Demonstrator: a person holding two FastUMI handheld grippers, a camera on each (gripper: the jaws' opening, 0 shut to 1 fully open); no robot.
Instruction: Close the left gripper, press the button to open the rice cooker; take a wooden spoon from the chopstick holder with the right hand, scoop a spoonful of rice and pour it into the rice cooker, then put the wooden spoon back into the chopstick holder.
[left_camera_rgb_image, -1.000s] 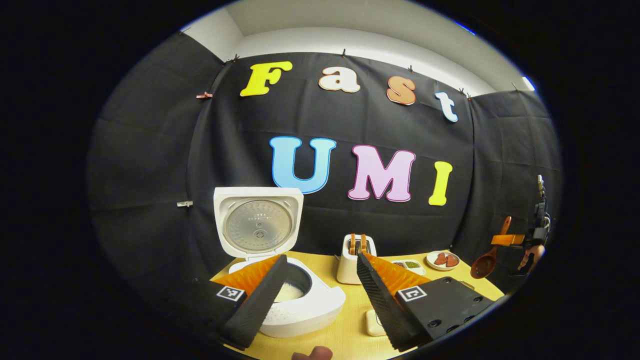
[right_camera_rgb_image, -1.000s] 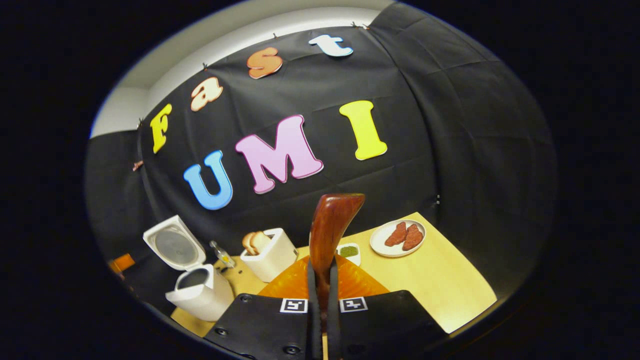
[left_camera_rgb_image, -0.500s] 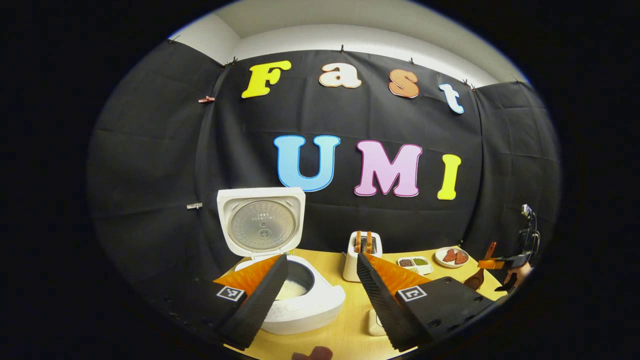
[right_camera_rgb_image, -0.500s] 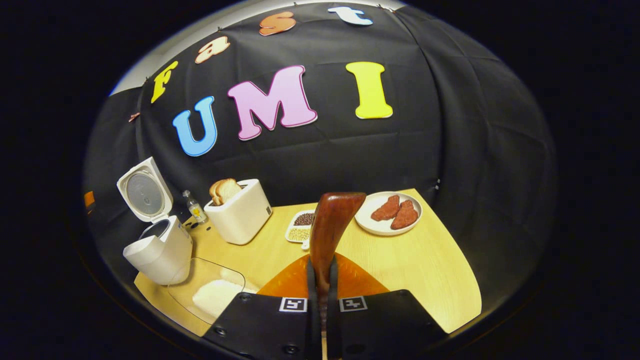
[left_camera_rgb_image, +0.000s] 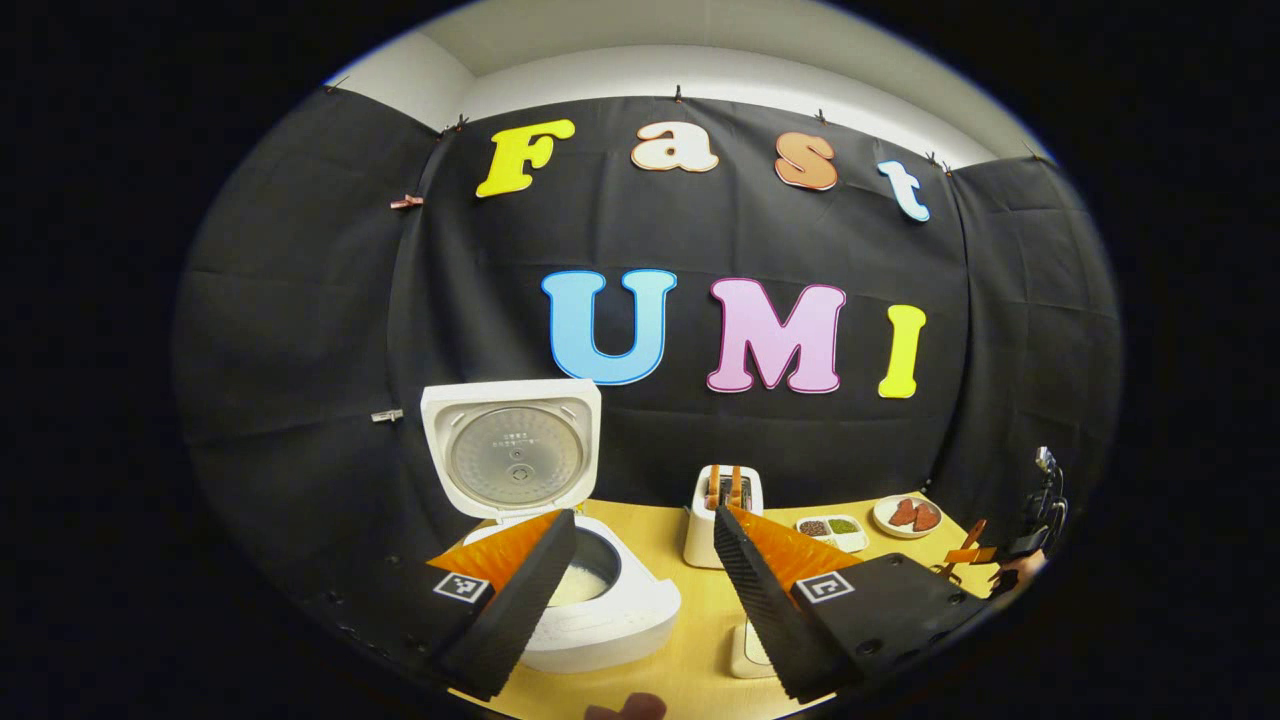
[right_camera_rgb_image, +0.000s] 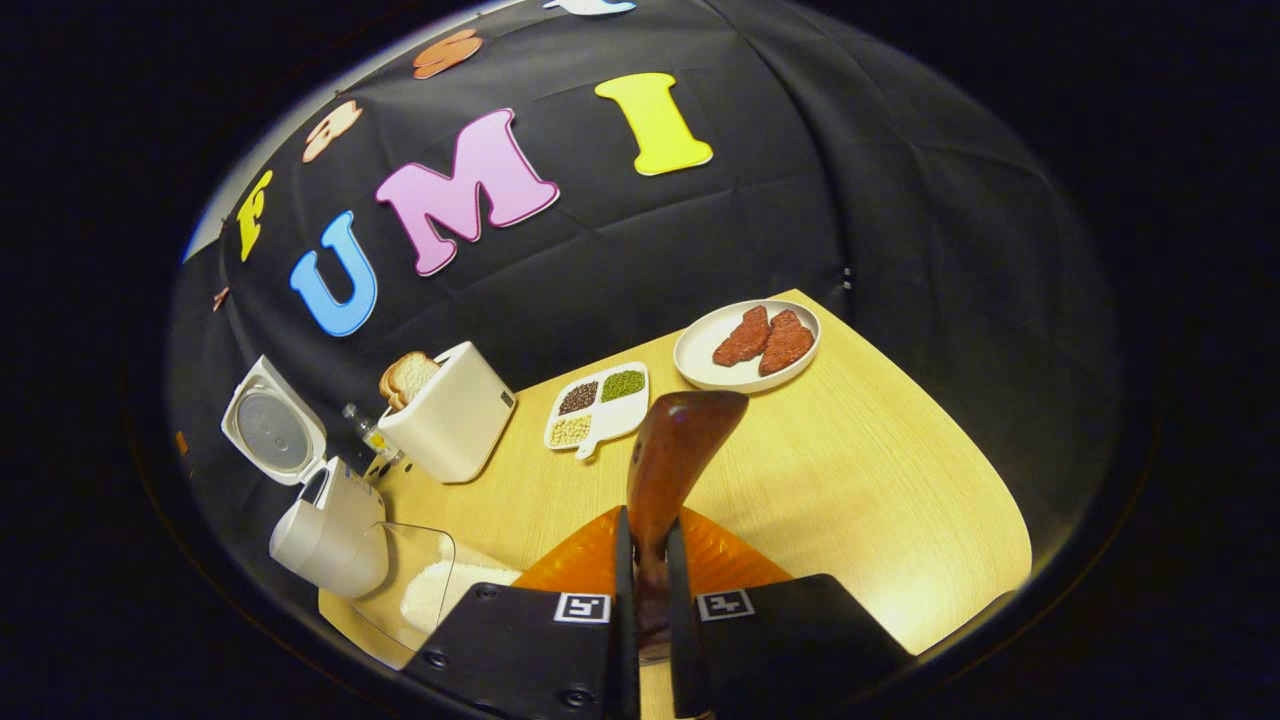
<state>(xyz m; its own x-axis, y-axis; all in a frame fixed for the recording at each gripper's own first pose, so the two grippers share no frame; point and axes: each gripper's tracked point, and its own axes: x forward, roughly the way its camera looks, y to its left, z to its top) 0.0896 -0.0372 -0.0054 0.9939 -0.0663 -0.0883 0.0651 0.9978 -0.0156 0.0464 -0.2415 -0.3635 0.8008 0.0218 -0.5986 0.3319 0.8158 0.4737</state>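
Wood, dark reddish-brown and glossy: the wooden spoon (right_camera_rgb_image: 668, 470) stands clamped between my right gripper (right_camera_rgb_image: 646, 610)'s fingers, above the table (right_camera_rgb_image: 880, 480). My left gripper (left_camera_rgb_image: 640, 590) hangs with jaws wide apart before the rice cooker (left_camera_rgb_image: 590, 610), white, lid upright, pale rice inside. A clear container of rice (right_camera_rgb_image: 430, 590) sits beside it.

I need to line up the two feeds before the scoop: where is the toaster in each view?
Left gripper view: the toaster stands at centre, between the left gripper's fingers, right of the open rice cooker.
Right gripper view: the toaster sits left of centre, on the table.
Shared landmark: the plate of meat.
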